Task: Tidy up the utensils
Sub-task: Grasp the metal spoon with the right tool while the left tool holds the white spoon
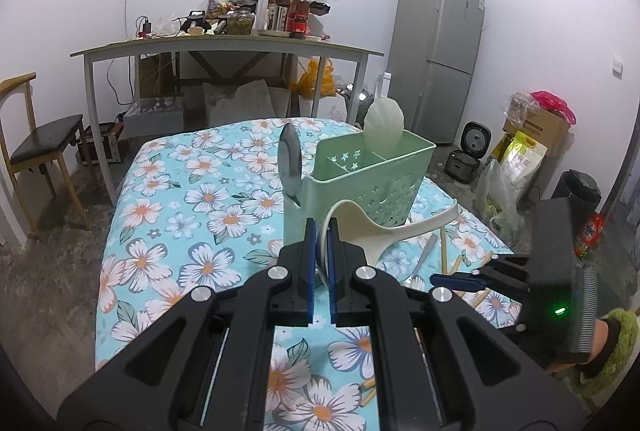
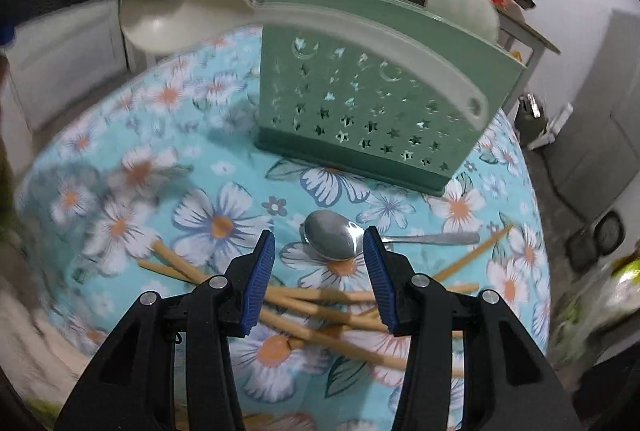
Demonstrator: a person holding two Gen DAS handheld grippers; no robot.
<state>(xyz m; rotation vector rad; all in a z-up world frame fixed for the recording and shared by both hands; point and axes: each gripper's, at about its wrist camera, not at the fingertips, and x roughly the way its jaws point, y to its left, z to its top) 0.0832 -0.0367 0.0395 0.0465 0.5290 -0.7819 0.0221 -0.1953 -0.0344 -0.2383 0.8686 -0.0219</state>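
Here, from the left wrist, the left claw (image 1: 321,259) is clenched on the rim of a cream plastic rice paddle (image 1: 384,231), holding it in the air just in front of the green utensil caddy (image 1: 372,183) on the floral-clothed counter (image 1: 168,215). The paddle looks light and stiff, so a pinch at the bowl's edge should hold, though smooth plastic may slip. Two utensils already stand in the caddy: a metal ladle (image 1: 291,161) and a pale scoop (image 1: 384,127).

From the right wrist, the right claw (image 2: 320,271) hangs released, pads clear of everything, above one steel spoon (image 2: 334,241) lying flat beside a loose heap of bamboo chopsticks (image 2: 320,305), at least six, the pile too tangled to count exactly. The spoon is hard and slick; I would take it by the narrow handle. The chopsticks are light and will roll.
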